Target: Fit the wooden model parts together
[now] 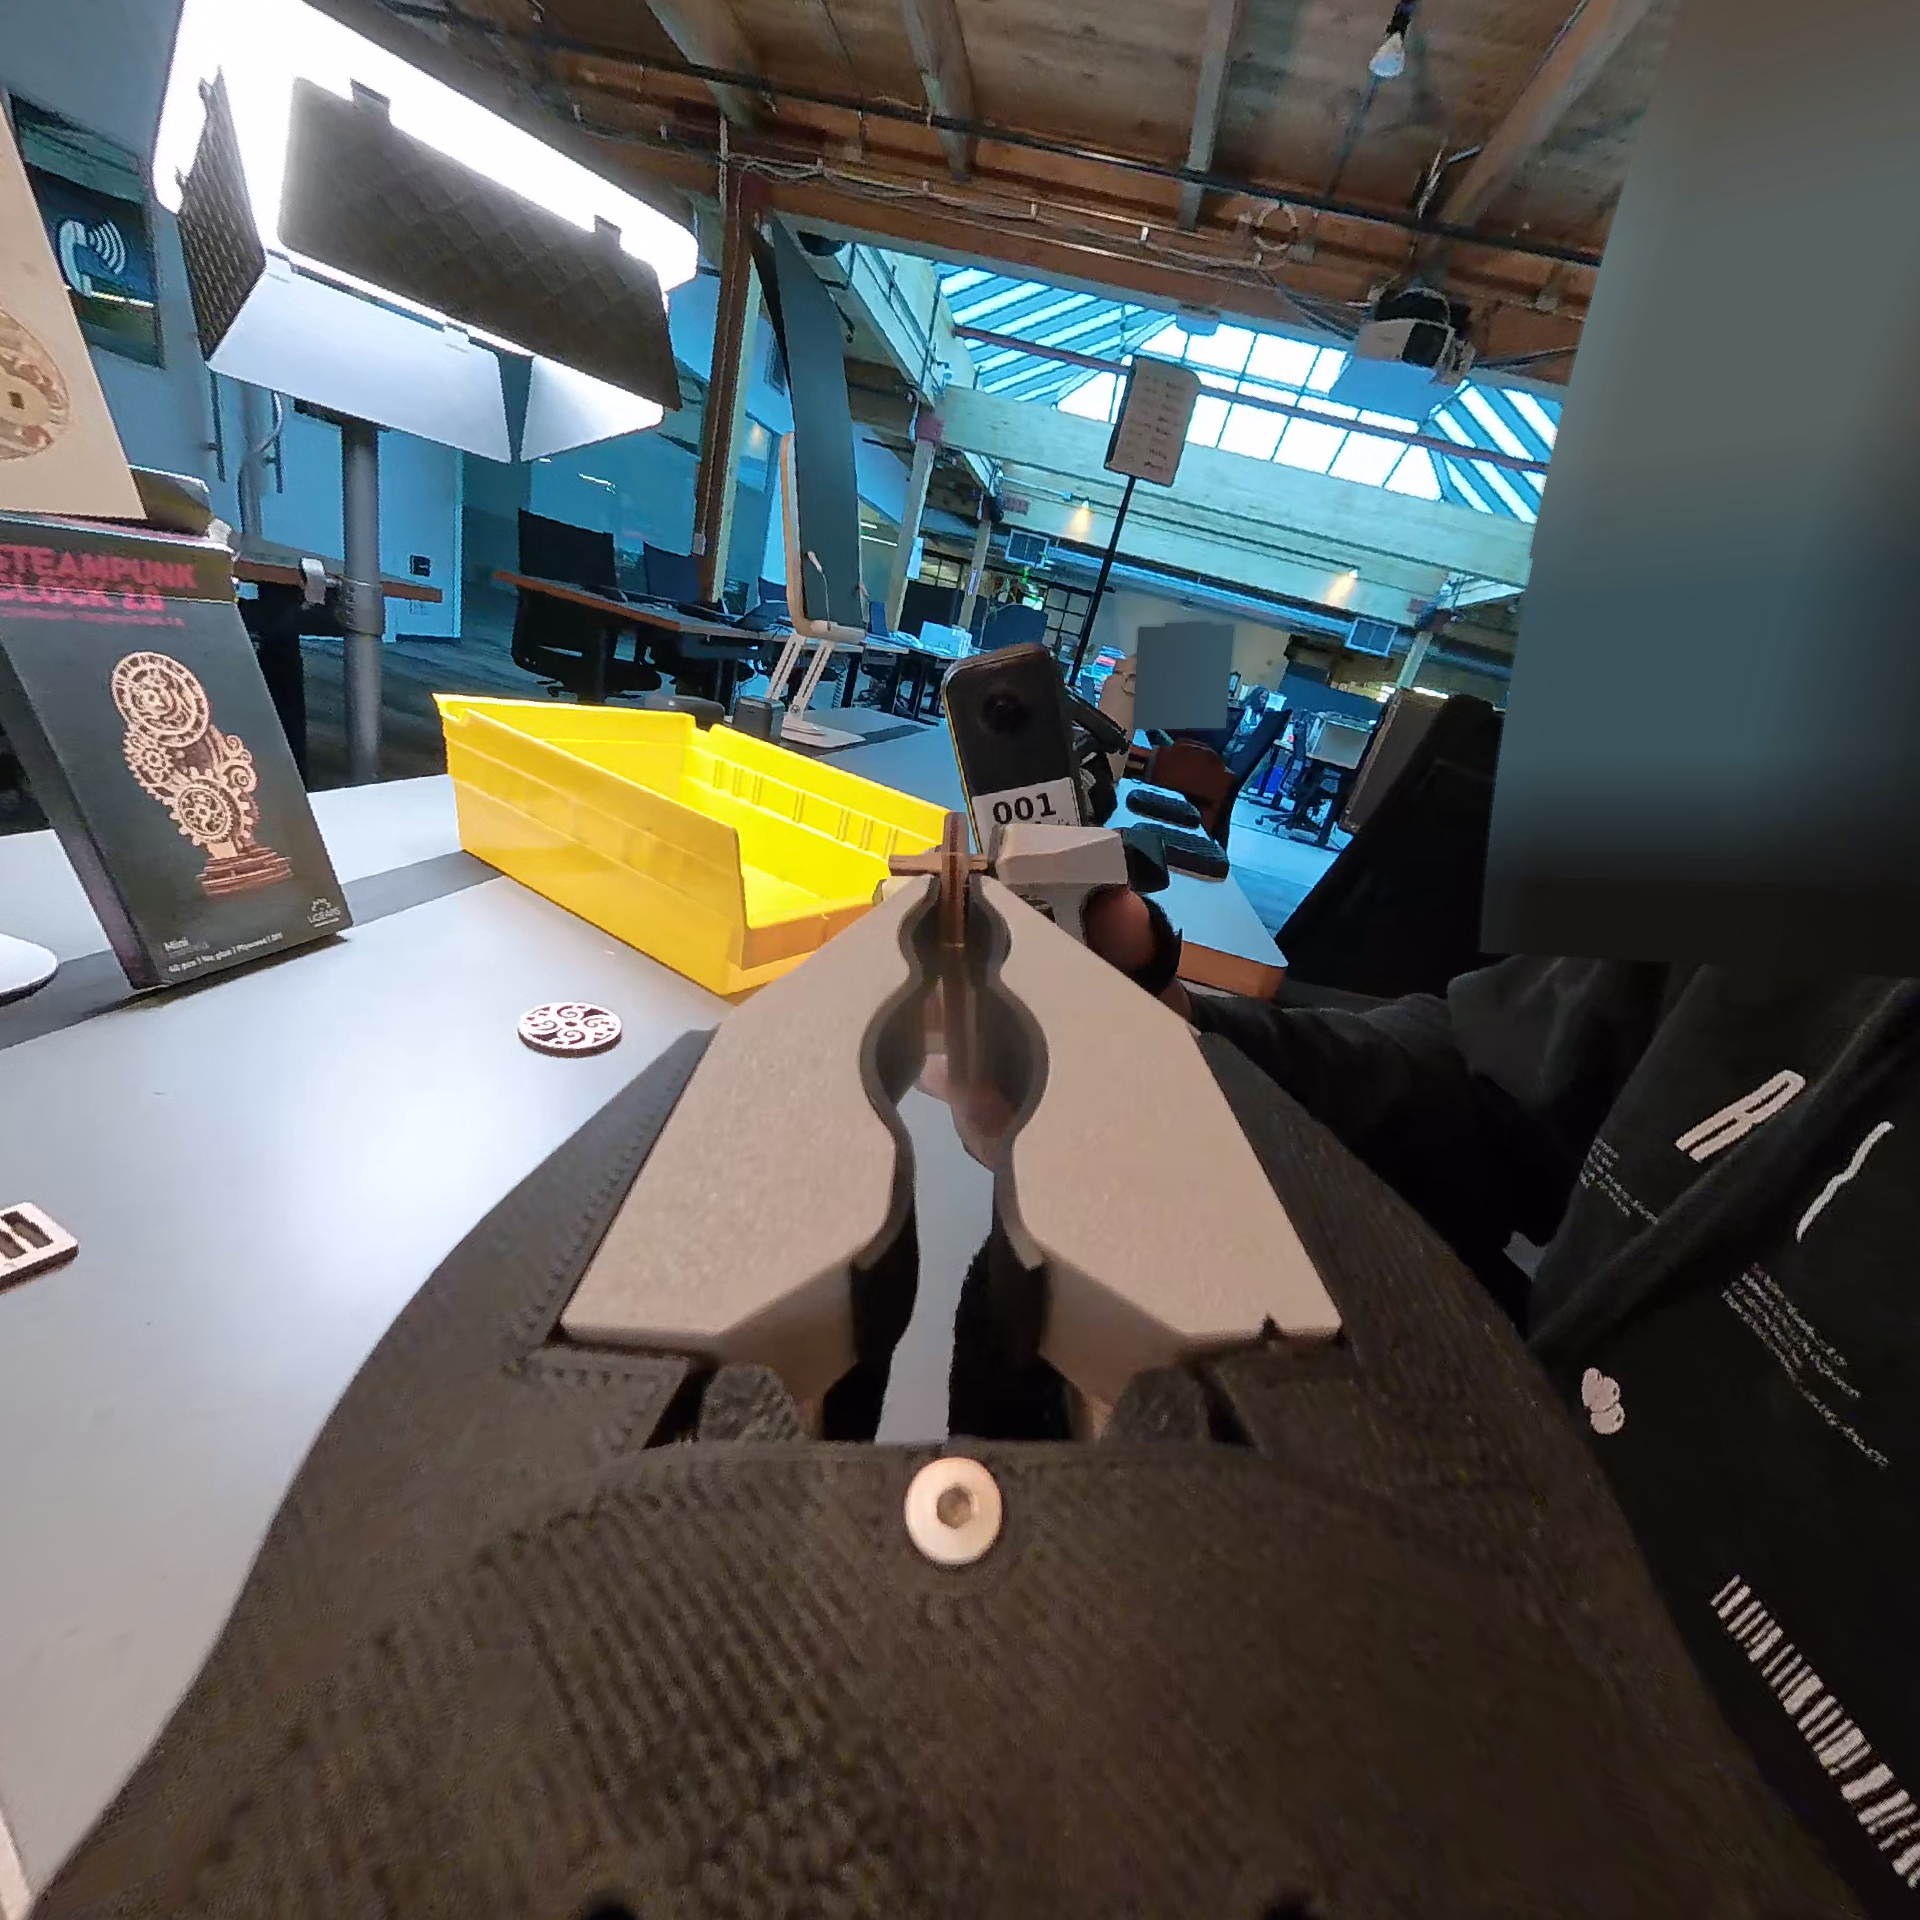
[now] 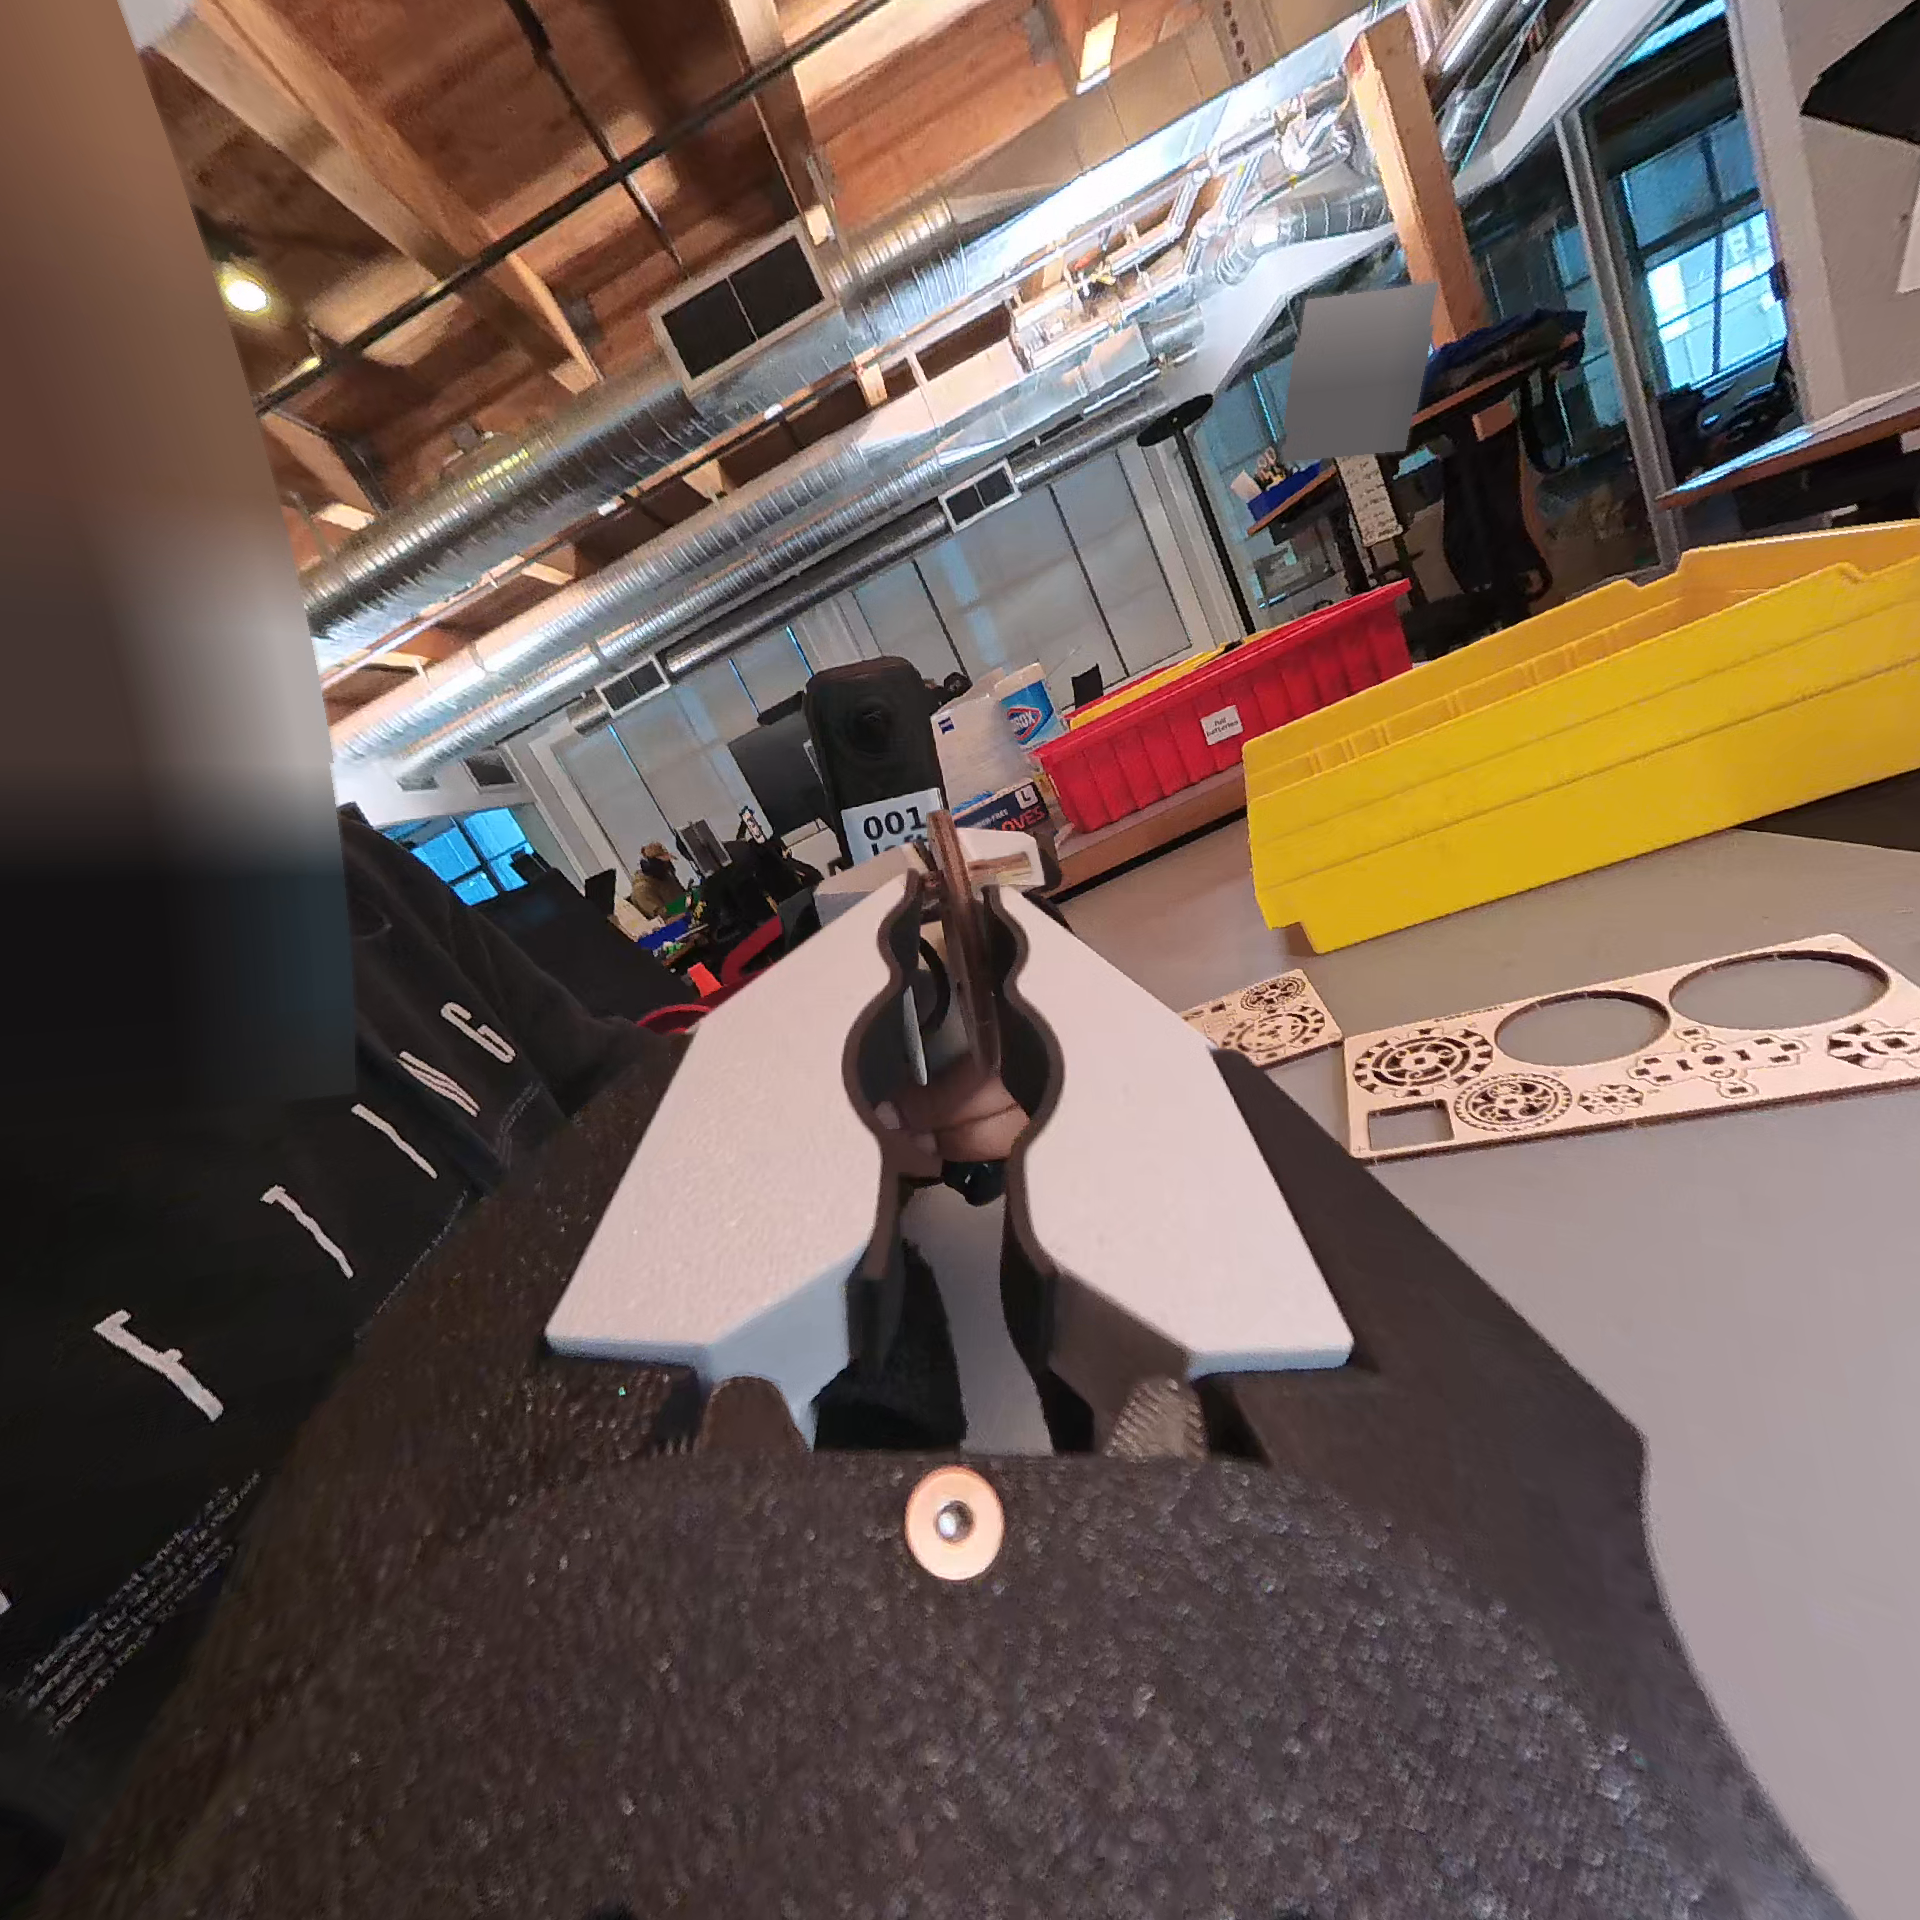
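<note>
1. While both grippers are held up off the grey table [image 1: 260, 1143], they meet tip to tip, each facing the other.
2. In the left wrist view, the left gripper [image 1: 951, 894] has its jaws pressed onto a thin wooden disc part [image 1: 954, 914], seen edge-on and standing upright between the tips.
3. A small wooden cross piece [image 1: 925, 864] sticks out sideways through that disc, just past the jaw tips.
4. Directly beyond the tips, the right gripper [image 1: 1049, 857] points back, touching or almost touching the cross piece; which cannot be told.
5. In the right wrist view, the right gripper [image 2: 951, 883] has its jaws pinched on a thin dark wooden part [image 2: 961, 935], edge-on and slightly tilted.
6. Just ahead of those tips sits the left gripper [image 2: 1013, 868], with a pale wooden bit between its fingers.
7. To the left of the left jaws lie a round fretwork wooden disc [image 1: 569, 1027] on the table and, farther out, a dark model box [image 1: 177, 769] standing tilted.
8. A yellow bin [image 1: 665, 810] rests ahead and left of the left jaws.
9. To the right of the right jaws, two flat wooden parts sheets [image 2: 1621, 1049] with punched-out holes lie on the table, near the yellow bin and short of a red bin [image 2: 1226, 727].
10. A person's dark sleeve [image 1: 1455, 1060] runs beside the right-hand jaw in the left view.
</note>
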A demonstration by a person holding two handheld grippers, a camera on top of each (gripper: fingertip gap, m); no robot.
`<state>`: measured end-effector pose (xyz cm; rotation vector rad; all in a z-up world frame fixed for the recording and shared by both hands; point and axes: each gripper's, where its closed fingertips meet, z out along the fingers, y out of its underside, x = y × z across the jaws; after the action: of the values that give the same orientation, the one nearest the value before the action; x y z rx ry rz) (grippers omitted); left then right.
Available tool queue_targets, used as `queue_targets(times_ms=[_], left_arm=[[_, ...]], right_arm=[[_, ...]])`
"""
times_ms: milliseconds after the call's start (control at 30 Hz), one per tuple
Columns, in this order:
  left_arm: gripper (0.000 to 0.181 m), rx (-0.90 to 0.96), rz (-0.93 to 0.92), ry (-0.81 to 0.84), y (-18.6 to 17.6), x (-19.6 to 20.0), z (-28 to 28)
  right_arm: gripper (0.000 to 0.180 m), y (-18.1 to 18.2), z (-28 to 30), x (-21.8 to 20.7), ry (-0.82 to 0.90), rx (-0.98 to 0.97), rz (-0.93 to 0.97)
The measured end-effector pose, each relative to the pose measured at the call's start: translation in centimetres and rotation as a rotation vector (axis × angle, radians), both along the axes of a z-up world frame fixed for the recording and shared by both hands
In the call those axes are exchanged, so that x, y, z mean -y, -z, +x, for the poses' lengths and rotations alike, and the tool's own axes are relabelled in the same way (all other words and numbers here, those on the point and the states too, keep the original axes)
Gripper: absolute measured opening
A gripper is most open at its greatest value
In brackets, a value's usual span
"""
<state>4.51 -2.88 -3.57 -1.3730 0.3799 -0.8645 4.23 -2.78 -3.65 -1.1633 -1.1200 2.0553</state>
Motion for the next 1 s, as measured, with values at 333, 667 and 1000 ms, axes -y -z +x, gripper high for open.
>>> queue_targets(times_ms=[333, 667, 1000], left_arm=[[0.019, -0.118, -0.092, 0.087, 1.0, 0.3, -0.4], [0.002, -0.185, -0.108, 0.115, 1.3, 0.6, -0.1], [0.001, -0.093, -0.080, 0.061, 0.6, 0.3, 0.0]], right_arm=[[0.005, 1.3, -0.4, 0.2, 0.000, 0.086, 0.081], [0.007, 1.7, -0.4, 1.0, 0.000, 0.109, 0.154], [0.008, 0.9, -0.4, 0.6, -0.037, 0.054, -0.014]])
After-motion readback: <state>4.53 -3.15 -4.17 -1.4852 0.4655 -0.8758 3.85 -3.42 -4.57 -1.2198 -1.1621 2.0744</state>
